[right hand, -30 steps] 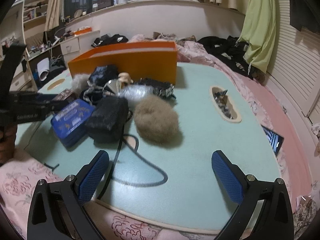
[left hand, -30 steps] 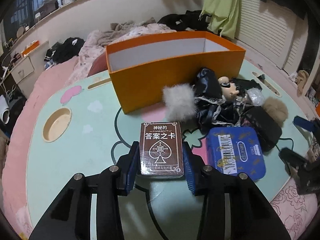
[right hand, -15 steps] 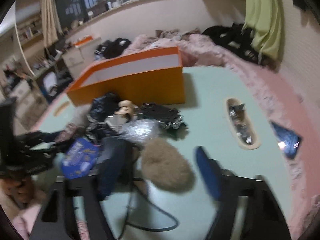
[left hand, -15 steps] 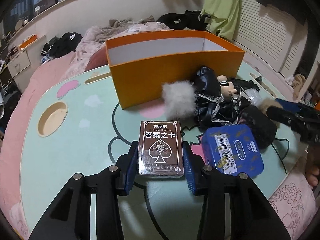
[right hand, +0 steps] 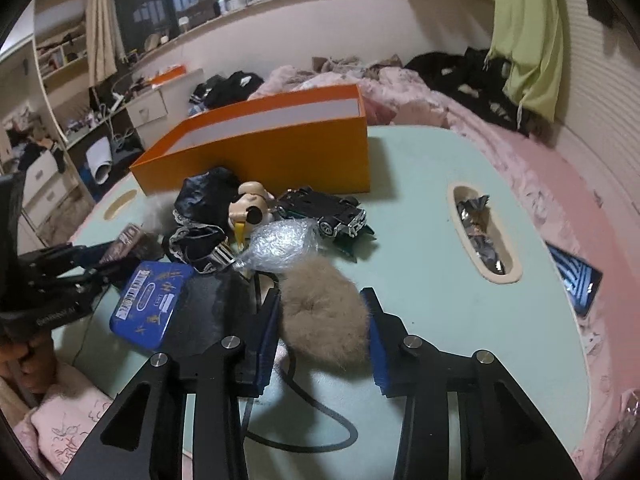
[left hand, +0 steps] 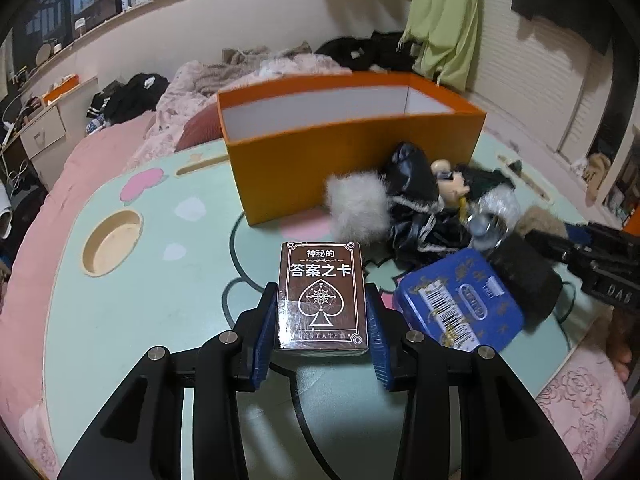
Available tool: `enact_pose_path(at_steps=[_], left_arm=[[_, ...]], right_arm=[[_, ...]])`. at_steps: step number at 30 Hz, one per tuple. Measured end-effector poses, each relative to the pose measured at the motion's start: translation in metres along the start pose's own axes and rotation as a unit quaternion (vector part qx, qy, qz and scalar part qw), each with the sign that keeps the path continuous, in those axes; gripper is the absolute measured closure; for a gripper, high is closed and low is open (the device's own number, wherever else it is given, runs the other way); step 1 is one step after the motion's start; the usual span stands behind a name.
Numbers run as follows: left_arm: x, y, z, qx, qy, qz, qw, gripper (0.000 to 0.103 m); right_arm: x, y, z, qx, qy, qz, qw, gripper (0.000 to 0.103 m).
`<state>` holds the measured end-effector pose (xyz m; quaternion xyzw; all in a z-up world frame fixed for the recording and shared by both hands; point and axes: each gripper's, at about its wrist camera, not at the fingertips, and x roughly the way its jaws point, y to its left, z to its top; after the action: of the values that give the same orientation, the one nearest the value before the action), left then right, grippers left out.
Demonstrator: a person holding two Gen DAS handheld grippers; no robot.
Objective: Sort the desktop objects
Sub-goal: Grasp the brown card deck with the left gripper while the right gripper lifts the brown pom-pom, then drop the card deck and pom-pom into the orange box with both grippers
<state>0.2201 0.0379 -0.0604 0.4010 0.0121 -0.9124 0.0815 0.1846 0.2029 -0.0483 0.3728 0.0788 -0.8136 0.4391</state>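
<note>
My left gripper point(left hand: 322, 332) is shut on a brown card box point(left hand: 322, 298) with white Chinese lettering, which rests on the pale green table point(left hand: 132, 320). My right gripper point(right hand: 322, 328) has its jaws around a tan fur pompom point(right hand: 324, 314), both pads touching its sides. An open orange box point(left hand: 356, 160) stands behind the pile; it also shows in the right wrist view point(right hand: 280, 148). A blue tin point(left hand: 460, 308), a white fur pompom point(left hand: 358, 206), a doll with black clothes point(right hand: 248, 204) and a toy car point(right hand: 328, 208) lie in the pile.
A black pouch point(right hand: 212, 308) with a black cord point(right hand: 296, 408) lies left of the tan pompom. A crumpled plastic bag point(right hand: 280, 244) sits behind it. The table has a round recess point(left hand: 112, 242) and an oval slot holding wrappers point(right hand: 482, 236). A phone point(right hand: 576, 280) lies on pink bedding.
My right gripper moved forward over the tan pompom and narrowed its jaws around it. My left gripper kept its hold on the card box and barely moved.
</note>
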Motion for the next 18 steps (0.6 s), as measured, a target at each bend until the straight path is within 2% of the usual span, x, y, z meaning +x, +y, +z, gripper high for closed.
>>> enact_pose_path(at_steps=[4,8,12,16,18], left_arm=[[-0.014,0.004,0.001,-0.010,-0.025,-0.015,0.9995,0.061],[-0.023,0.003,0.008,-0.005,-0.037,-0.014,0.9992,0.061],[-0.033,0.002,0.029,-0.006,-0.059,-0.024,0.9979,0.061],[-0.032,0.000,0.067,0.003,-0.082,-0.012,0.9965,0.061],[-0.028,0.002,0.085,-0.006,-0.088,-0.013,0.9960,0.061]], right_arm=[[-0.017,0.003,0.000,-0.008,-0.033,-0.001,0.999,0.065],[-0.021,0.009,0.012,-0.025,-0.041,0.000,0.999,0.065],[-0.021,0.011,0.047,-0.026,-0.042,0.038,0.998,0.065],[-0.015,0.022,0.099,-0.061,-0.069,0.027,0.995,0.065],[-0.003,0.023,0.122,-0.061,-0.068,0.032,0.995,0.065]])
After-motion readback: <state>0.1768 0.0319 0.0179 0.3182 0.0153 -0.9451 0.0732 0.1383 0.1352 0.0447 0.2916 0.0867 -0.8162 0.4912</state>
